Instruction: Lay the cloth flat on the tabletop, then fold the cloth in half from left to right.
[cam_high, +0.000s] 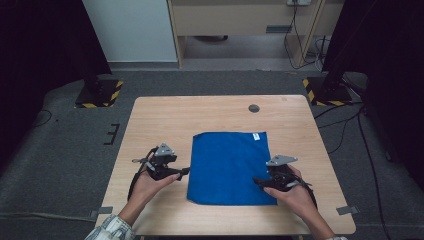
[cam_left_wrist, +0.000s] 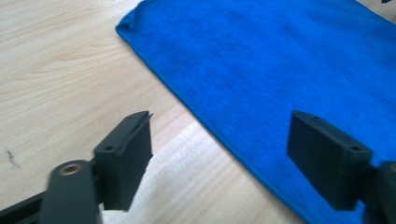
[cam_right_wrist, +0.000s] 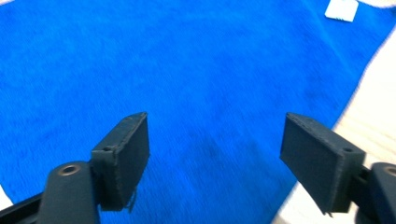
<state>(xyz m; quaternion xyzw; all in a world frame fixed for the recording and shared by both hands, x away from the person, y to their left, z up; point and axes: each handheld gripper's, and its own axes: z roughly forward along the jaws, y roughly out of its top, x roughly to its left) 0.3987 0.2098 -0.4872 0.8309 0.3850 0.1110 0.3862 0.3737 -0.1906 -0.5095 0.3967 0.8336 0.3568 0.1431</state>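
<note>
Two claws down low over the counter (cam_high: 150, 115), one per hand. Left claw (cam_high: 184, 171) just off the cloth's left edge, jaws standing wide apart, nothing between them but bare wood and the blue hem. In the left gripper view, one jaw over wood, the other over fabric: straddling that edge, probably lined up for a pinch there. Right claw (cam_high: 257, 182) at the opposite edge, jaws likewise spread wide, gripping nothing, blue pile spread beneath them in the right gripper view. One blue microfibre cloth (cam_high: 229, 167), lying flat and square between the two claws, looks ready for folding. Beyond the right claw, at the far corner, one small white care tag (cam_right_wrist: 342, 9). Farther still, past the cloth, one dark round cable port (cam_high: 254, 108) set in the counter.
</note>
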